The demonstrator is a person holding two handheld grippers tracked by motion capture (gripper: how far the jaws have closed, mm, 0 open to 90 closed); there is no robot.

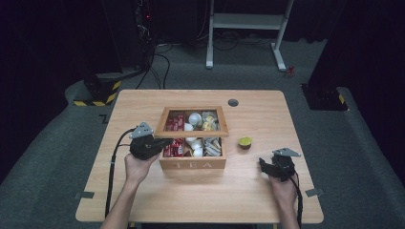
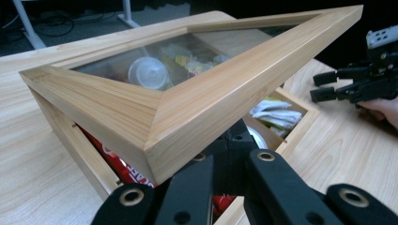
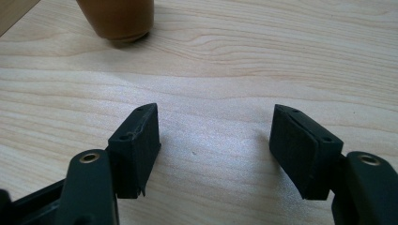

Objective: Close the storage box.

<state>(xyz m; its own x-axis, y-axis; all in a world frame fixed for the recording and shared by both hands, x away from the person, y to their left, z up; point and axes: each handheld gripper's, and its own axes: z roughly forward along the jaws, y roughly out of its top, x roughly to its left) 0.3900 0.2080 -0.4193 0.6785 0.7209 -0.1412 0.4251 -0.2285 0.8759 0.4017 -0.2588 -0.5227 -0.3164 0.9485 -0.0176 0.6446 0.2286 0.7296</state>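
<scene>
High view, left gripper [image 1: 160,143] under tea-box lid [image 1: 193,134]

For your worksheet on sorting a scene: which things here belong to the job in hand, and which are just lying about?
In the job:
tea box
lid, lifted by the left gripper
capsule
right gripper, open

Lying about:
desk frame
floor cables
</scene>
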